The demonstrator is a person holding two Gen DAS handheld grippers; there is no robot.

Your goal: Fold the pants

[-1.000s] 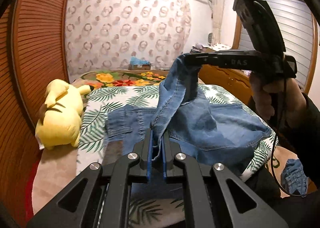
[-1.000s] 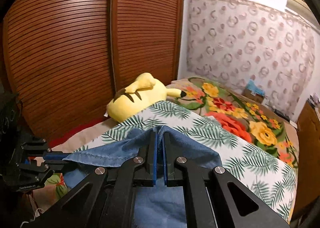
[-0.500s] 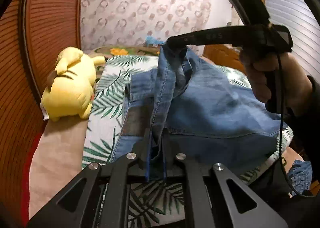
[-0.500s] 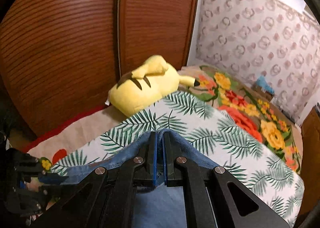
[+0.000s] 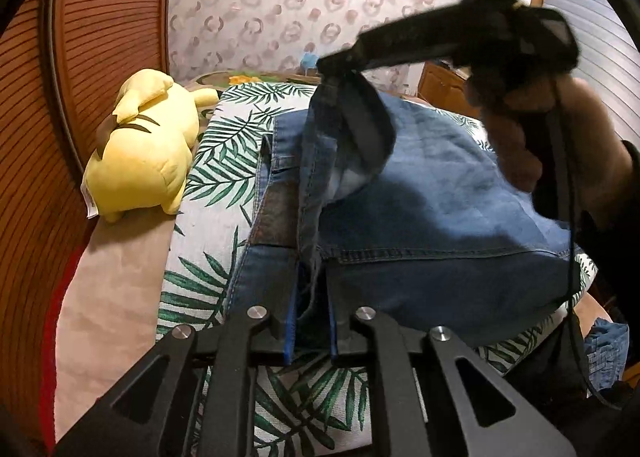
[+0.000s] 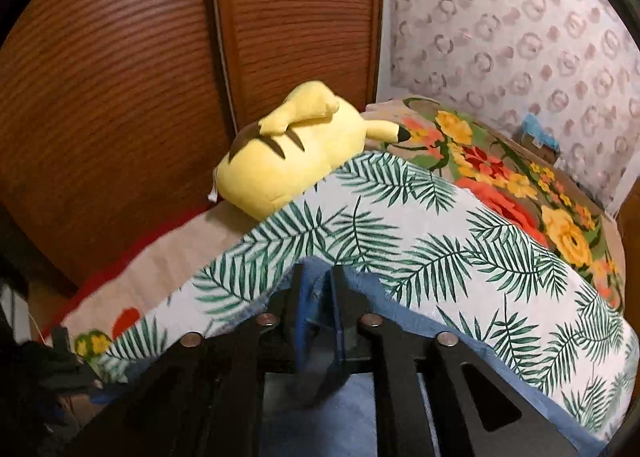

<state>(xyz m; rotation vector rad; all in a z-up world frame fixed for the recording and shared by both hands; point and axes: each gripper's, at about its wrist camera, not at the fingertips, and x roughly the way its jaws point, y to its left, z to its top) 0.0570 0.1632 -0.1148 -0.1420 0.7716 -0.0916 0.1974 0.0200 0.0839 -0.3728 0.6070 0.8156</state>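
Denim pants (image 5: pixel 420 185) are lying folded over on the bed (image 6: pixel 400 225) at frame centre, both hand-held grippers, left (image 5: pixel 312 321) and right (image 6: pixel 320 309), just easing apart around the hem; release low, keeping edges aligned.

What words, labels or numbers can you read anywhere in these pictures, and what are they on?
No text is readable in either view.
White tag on the yellow plush toy: too small to show any print.
Right gripper body in the left wrist view: motion-blurred, with no marking legible.
Jeans and leaf-print cover: no lettering visible.
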